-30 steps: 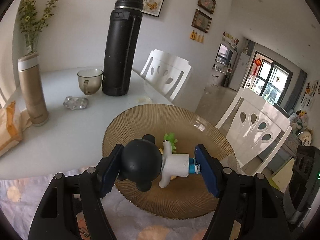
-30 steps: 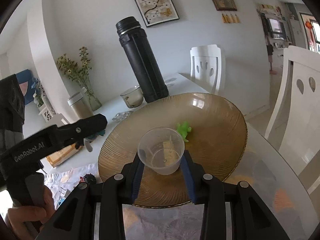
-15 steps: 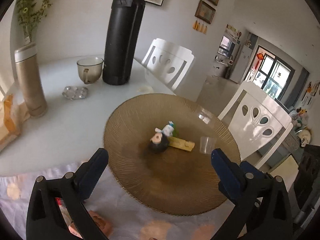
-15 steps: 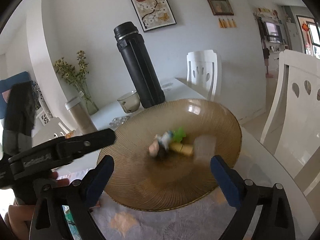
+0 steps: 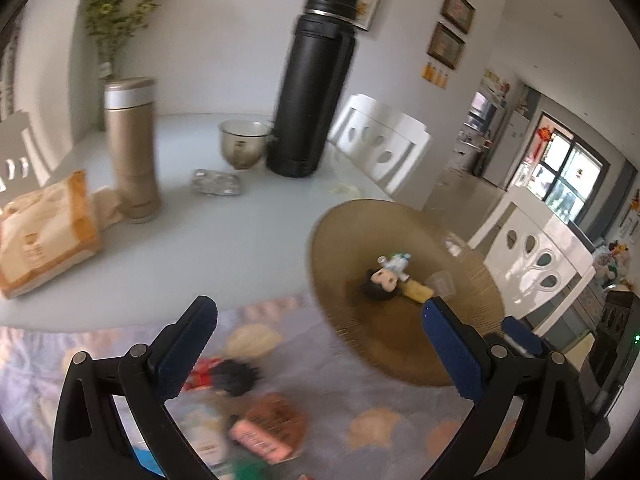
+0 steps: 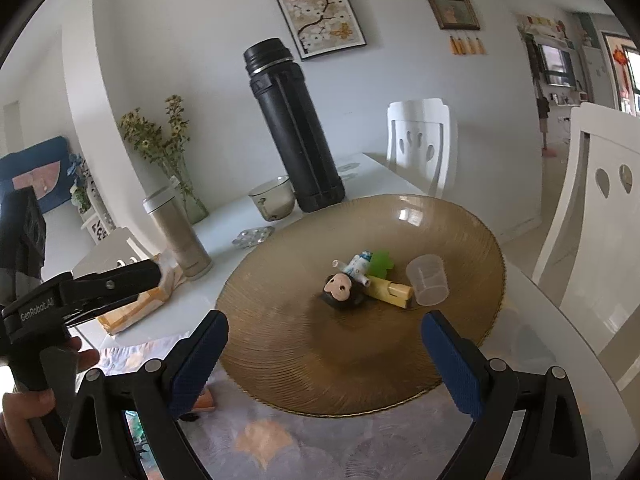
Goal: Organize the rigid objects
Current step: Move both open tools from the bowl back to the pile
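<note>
A ribbed amber glass plate (image 6: 360,360) holds a dark-haired doll (image 6: 344,286) on its back, a green toy (image 6: 382,262), a yellow block (image 6: 390,290) and a clear plastic cup (image 6: 427,279) tipped on its side. My right gripper (image 6: 325,322) stands open and empty over the plate's near rim. My left gripper (image 5: 320,312) is open and empty too, left of the plate (image 5: 352,232), over a patterned cloth. Under it lie a blurred small red-clothed figure (image 5: 224,372) and a pink-brown box (image 5: 266,428). The doll (image 5: 384,280) and cup (image 5: 440,283) show beyond its right finger.
On the white table behind stand a tall black flask (image 5: 312,92), a gold flask (image 5: 132,148), a glass mug (image 5: 242,148), a foil blister pack (image 5: 216,182) and a bread bag (image 5: 44,232). White chairs (image 5: 380,140) line the far and right sides.
Both grippers opened wide. The doll left the left gripper and the cup left the right one; both now lie on the plate. The left gripper swung left, off the plate and over the cloth.
</note>
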`<state>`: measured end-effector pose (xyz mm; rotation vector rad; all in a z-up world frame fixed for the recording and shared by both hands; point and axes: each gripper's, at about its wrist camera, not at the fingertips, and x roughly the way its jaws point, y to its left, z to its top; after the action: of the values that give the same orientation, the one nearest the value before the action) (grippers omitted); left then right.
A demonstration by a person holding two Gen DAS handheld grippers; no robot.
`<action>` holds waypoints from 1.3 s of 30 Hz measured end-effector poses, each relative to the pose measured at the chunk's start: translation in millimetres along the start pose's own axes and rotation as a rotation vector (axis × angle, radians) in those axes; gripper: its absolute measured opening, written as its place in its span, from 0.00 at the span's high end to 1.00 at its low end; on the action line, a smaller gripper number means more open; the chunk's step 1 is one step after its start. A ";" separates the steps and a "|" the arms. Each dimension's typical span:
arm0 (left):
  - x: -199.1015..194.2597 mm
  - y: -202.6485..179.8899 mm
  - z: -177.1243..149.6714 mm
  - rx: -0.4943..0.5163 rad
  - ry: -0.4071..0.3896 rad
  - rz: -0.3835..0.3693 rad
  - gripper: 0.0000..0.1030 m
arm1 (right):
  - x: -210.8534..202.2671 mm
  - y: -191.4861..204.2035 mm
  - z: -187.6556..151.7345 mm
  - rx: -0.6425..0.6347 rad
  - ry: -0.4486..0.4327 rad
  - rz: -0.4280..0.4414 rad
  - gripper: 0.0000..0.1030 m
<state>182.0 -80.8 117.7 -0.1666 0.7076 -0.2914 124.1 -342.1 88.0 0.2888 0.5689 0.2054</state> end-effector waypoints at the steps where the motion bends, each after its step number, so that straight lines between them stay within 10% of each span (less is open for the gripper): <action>1: -5.1 7.2 -1.3 -0.006 -0.005 0.011 0.00 | 0.0 4.1 -1.0 -0.010 0.002 0.007 0.06; 17: -59.7 108.4 -67.2 -0.112 0.038 0.158 0.00 | 18.2 96.1 -39.7 -0.226 0.148 0.217 0.06; 39: -50.8 105.2 -147.2 -0.003 0.189 0.181 0.00 | 59.2 161.9 -123.9 -0.562 0.478 0.249 0.06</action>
<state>69.8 27.3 12.6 -0.0772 0.9041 -0.1340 86.0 -147.9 11.4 -0.2488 0.9180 0.6722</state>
